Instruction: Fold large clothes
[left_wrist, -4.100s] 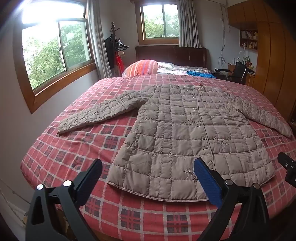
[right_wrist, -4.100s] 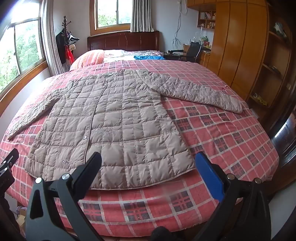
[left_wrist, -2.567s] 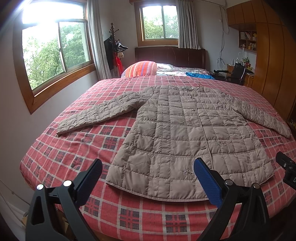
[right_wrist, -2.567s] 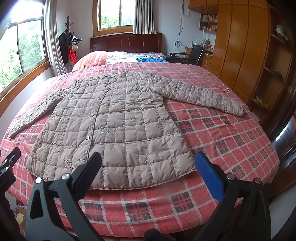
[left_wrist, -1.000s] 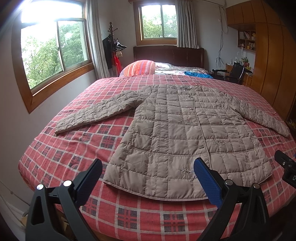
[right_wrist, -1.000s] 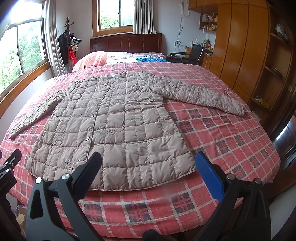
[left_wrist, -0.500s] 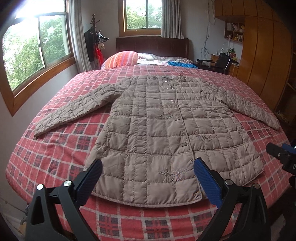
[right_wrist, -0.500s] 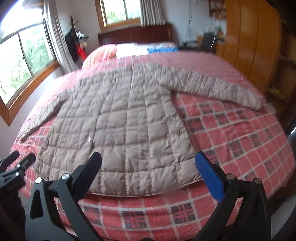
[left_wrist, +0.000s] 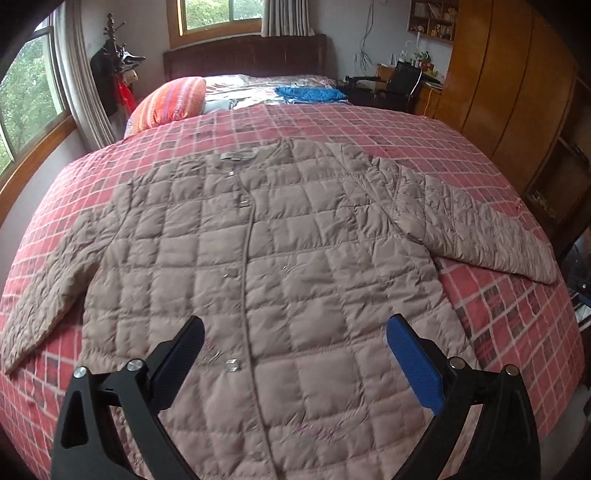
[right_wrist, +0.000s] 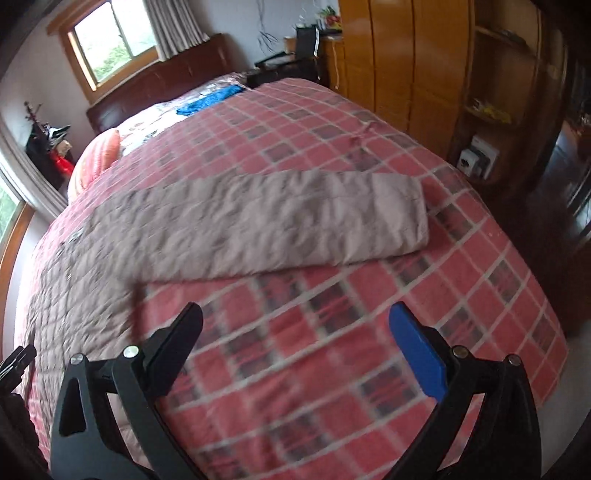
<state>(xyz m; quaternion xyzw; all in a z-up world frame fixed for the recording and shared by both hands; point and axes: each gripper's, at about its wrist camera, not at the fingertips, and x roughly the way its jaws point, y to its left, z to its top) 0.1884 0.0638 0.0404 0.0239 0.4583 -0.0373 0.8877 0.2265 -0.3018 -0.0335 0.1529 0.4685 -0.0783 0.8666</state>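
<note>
- Two grippers, both spread wide and empty: the left gripper (left_wrist: 293, 349) hangs over the front of the taupe quilted puffer coat (left_wrist: 266, 266).
- The right gripper (right_wrist: 295, 338) hangs over the red plaid bedspread (right_wrist: 332, 350), near the coat's outstretched sleeve (right_wrist: 295, 225).
- The coat lies flat, buttoned, sleeves spread.

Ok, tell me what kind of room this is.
A home bedroom, most likely: a bed with a dark wooden headboard and striped pillow, a wooden wardrobe, and a coat rack by the window.
</note>
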